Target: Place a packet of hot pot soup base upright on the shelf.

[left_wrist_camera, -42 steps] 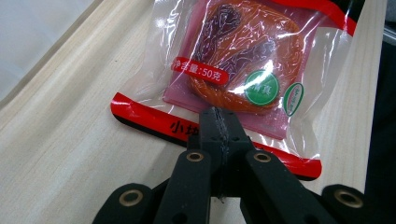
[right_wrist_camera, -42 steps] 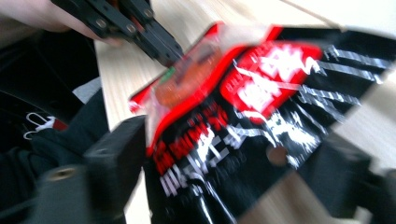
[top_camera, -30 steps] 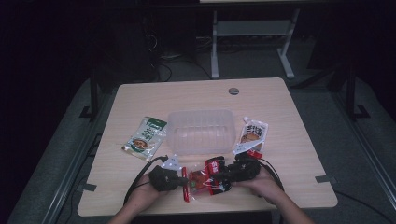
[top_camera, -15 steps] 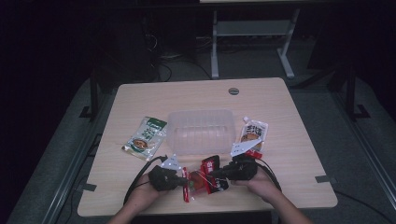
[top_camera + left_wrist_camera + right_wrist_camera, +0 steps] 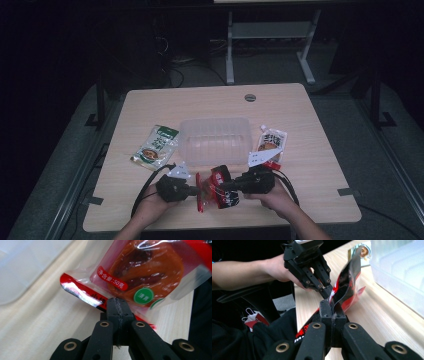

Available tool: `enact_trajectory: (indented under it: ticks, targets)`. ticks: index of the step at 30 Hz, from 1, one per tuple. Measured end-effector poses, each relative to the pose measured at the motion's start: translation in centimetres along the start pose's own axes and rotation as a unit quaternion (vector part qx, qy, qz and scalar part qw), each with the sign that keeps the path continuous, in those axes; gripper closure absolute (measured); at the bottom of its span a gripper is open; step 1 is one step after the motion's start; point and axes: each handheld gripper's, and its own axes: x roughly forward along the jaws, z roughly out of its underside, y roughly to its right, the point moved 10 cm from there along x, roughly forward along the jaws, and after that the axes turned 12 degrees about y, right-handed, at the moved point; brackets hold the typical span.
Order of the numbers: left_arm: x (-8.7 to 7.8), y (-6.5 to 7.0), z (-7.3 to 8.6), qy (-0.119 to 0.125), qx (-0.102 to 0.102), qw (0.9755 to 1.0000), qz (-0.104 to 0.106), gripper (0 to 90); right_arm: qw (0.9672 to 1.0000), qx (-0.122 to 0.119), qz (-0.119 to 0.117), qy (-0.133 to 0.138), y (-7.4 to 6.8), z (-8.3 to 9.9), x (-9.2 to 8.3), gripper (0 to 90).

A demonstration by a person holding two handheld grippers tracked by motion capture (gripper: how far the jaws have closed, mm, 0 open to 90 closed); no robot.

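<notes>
A red snack packet (image 5: 217, 187) with a clear window stands on edge just above the table's front edge, held between both grippers. My left gripper (image 5: 196, 191) is shut on the packet's red sealed rim; in the left gripper view the jaws (image 5: 117, 302) pinch that rim below the packet's orange contents (image 5: 140, 272). My right gripper (image 5: 223, 186) is shut on the opposite edge. In the right gripper view, its jaws (image 5: 331, 305) clamp the packet (image 5: 348, 282) with the left gripper (image 5: 327, 295) facing it.
A clear plastic container (image 5: 216, 140) sits mid-table just behind the grippers. A green food packet (image 5: 156, 147) lies to its left and a white and orange pouch (image 5: 271, 142) to its right. The wooden table (image 5: 210, 102) has bare room at the back.
The right hand has shifted slightly at the packet. The left hand and the packet stay where they were.
</notes>
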Motion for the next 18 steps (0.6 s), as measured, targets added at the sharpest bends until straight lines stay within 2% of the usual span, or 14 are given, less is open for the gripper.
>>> enact_trajectory:
  ticks: [1,3,9,12,14,18]
  targets:
    - [-0.1,0.1,-0.3,0.008,0.0,1.0,0.003,90.0,1.0,0.001,-0.006,0.008,-0.4,-0.3,0.1,90.0]
    - [-0.2,0.1,-0.4,0.007,0.004,1.0,0.005,90.0,0.9999,-0.001,-0.01,0.011,-0.7,-0.5,0.3,90.0]
    - [-0.3,1.2,-1.4,0.025,0.015,0.9994,0.02,90.0,0.9997,-0.006,-0.024,0.01,-1.5,-0.7,0.9,90.0]
    - [-0.3,1.5,-1.7,0.037,0.011,0.9989,0.026,90.0,0.9994,-0.009,-0.03,0.014,-1.8,-1.0,1.0,90.0]
    - [-0.4,1.8,-2.0,0.044,0.013,0.9983,0.035,90.0,0.9994,-0.009,-0.03,0.016,-1.9,-1.1,0.9,90.0]
    - [-0.6,2.2,-2.2,0.047,0.023,0.9979,0.038,89.9,0.9994,-0.014,-0.022,0.024,-1.8,-1.5,0.5,90.0]
